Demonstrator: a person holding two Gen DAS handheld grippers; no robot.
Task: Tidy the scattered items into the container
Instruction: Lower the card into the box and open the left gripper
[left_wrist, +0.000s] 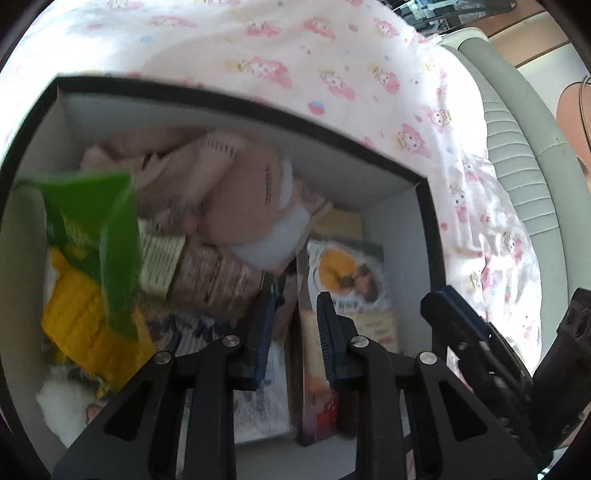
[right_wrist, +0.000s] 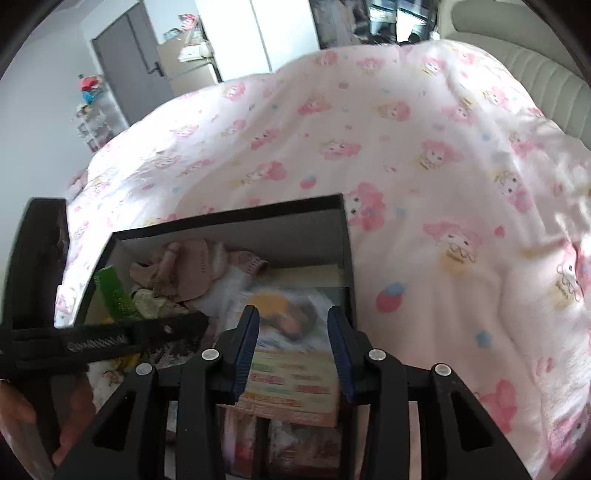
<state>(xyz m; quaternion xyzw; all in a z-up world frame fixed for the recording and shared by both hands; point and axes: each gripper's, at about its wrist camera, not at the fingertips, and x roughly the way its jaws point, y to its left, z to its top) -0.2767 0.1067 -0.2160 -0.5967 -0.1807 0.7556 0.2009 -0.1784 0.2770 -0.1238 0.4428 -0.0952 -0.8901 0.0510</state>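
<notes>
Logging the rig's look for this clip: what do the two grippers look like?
Both alike: the left gripper and right gripper have matte black angular link arms with triangular cut-outs, round silver pivot pins and ribbed dark blue pads inside the fingers. No cables or sleeves show.

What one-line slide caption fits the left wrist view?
Left gripper poised open over a black-rimmed box already holding clothing, a green packet and booklets, on a pink-print bedspread.

Left tongs (left_wrist: 293, 317) are hovering over the black-rimmed box (left_wrist: 236, 101), jaws parted, nothing gripped. Box is sitting on the bed's pink-print quilt (left_wrist: 332, 66). Inside: beige clothing (left_wrist: 229, 173) bunching toward the far wall, green packet (left_wrist: 99, 236) leaning at the left wall over something yellow, book (left_wrist: 351, 273) lying along the right wall. Right tongs (left_wrist: 465, 325) are showing at the box's right rim.
</notes>
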